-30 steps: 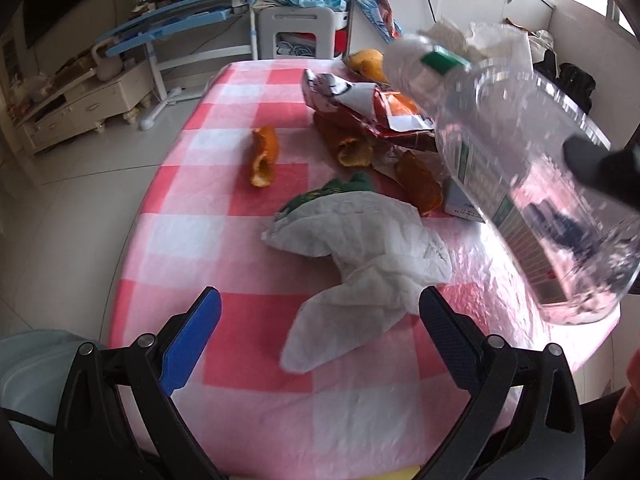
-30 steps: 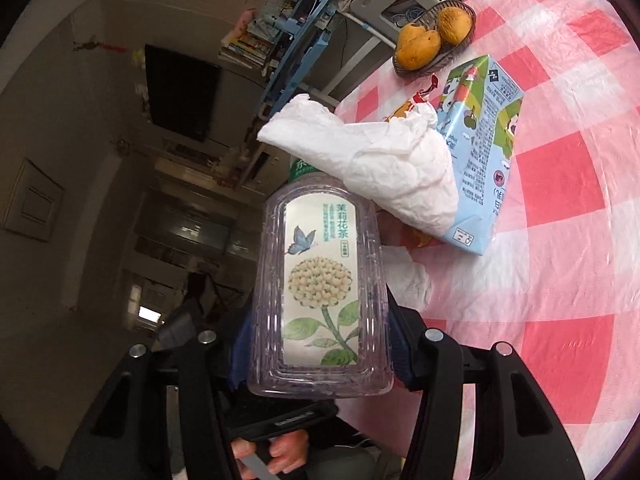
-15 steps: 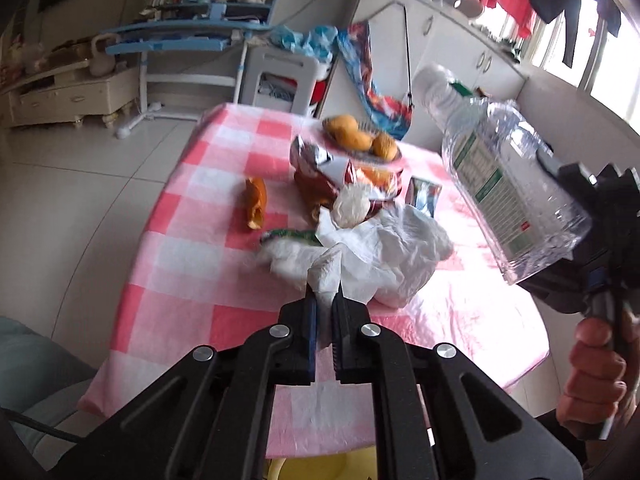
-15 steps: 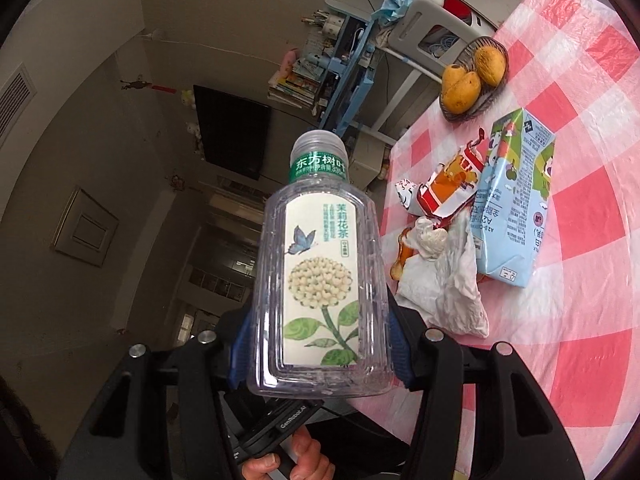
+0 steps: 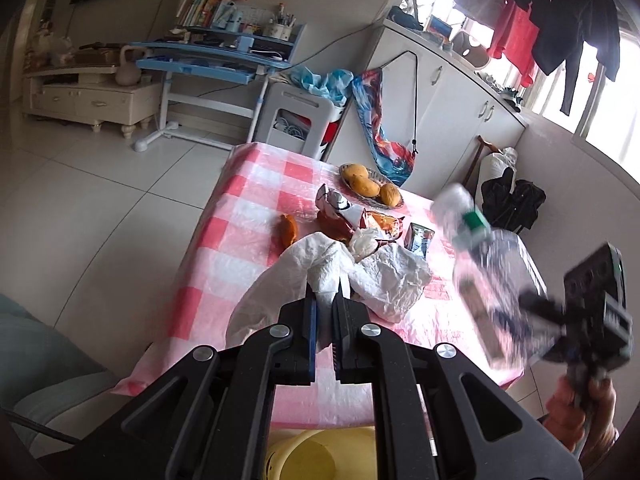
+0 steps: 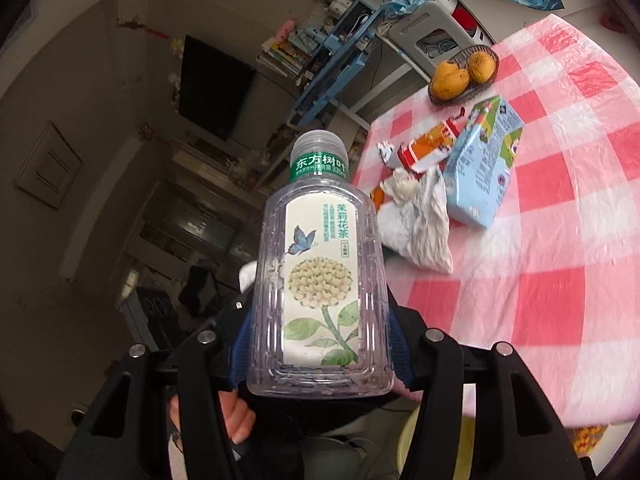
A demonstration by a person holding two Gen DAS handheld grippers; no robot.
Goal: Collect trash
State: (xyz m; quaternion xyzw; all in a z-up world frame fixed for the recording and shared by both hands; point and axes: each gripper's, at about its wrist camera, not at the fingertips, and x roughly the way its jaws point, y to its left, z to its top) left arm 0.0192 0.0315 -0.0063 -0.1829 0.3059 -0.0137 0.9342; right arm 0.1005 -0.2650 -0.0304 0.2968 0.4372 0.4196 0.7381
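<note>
Far left on the pink checked table (image 5: 240, 216) lies an orange peel (image 5: 289, 229), with a torn snack wrapper (image 5: 344, 212) just right of it and a basket of mangoes (image 5: 370, 186) beyond. Near the centre, the left gripper (image 5: 325, 300) has its jaws pressed together on a fold of crumpled white tissue (image 5: 320, 268), which hangs lifted above the table's near edge. Below it, a yellow bin (image 5: 312, 456) shows at the near edge of the left wrist view. Right of the tissue sits a blue drink carton (image 6: 482, 168). Farthest right, the right gripper (image 6: 320, 356) is clamped on the base of an empty clear jasmine tea bottle (image 6: 320, 264), held off the table. The tissue is pinched by a thin fold, so it could slip free short of the bin. The smooth bottle may twist or pop out if squeezed unevenly.
</note>
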